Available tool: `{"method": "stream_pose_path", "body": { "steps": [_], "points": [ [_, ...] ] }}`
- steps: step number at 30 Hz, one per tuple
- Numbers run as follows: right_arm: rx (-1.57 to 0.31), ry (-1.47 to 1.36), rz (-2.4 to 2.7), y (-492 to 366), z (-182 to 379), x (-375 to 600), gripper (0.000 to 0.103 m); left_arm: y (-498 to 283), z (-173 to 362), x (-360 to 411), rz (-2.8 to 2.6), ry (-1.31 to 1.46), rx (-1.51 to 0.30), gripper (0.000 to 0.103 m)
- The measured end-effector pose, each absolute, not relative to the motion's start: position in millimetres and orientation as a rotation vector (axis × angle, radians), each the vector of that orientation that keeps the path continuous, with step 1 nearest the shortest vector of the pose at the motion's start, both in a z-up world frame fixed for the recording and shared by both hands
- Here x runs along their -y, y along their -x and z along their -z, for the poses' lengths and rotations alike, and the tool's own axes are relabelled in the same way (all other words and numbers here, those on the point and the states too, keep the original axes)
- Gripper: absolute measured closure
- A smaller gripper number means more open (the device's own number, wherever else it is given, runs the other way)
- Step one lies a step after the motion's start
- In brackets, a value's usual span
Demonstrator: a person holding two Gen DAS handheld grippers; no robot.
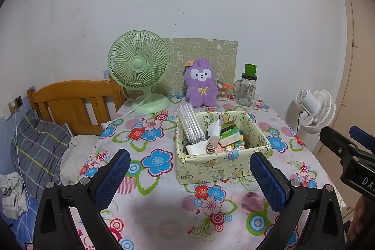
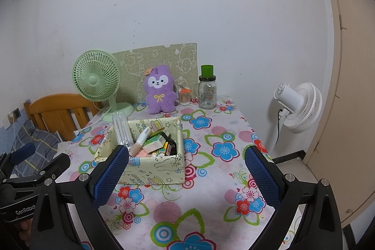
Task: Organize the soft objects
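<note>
Both tongs, left [image 1: 189, 176] and right [image 2: 186, 170], gape wide and empty. The plush toy [image 1: 200, 83] stands behind the box [image 1: 220, 169]: sorted or awaiting sorting, unclear.

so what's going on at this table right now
A person holds a hand-held gripper in each hand over a floral-covered table. The left hand-held gripper and right hand-held gripper are both open and empty. Nothing is being handled. A purple plush toy sits upright at the back, behind a fabric storage box full of small items.
</note>
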State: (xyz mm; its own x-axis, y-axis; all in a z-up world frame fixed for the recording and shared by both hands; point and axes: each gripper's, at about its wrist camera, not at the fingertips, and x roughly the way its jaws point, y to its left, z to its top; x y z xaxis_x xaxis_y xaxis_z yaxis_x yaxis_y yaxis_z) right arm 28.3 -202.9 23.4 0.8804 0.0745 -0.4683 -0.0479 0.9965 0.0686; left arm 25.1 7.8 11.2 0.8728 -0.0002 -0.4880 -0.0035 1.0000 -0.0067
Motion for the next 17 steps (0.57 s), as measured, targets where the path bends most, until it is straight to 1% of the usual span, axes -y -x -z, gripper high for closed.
{"method": "stream_pose_path", "body": {
  "steps": [17],
  "points": [
    [-0.490, -0.058, -0.063, -27.4, -23.7, 203.3, 0.003, -23.7, -10.9, -6.7, -0.010, 0.003, -0.490, 0.000]
  ]
}}
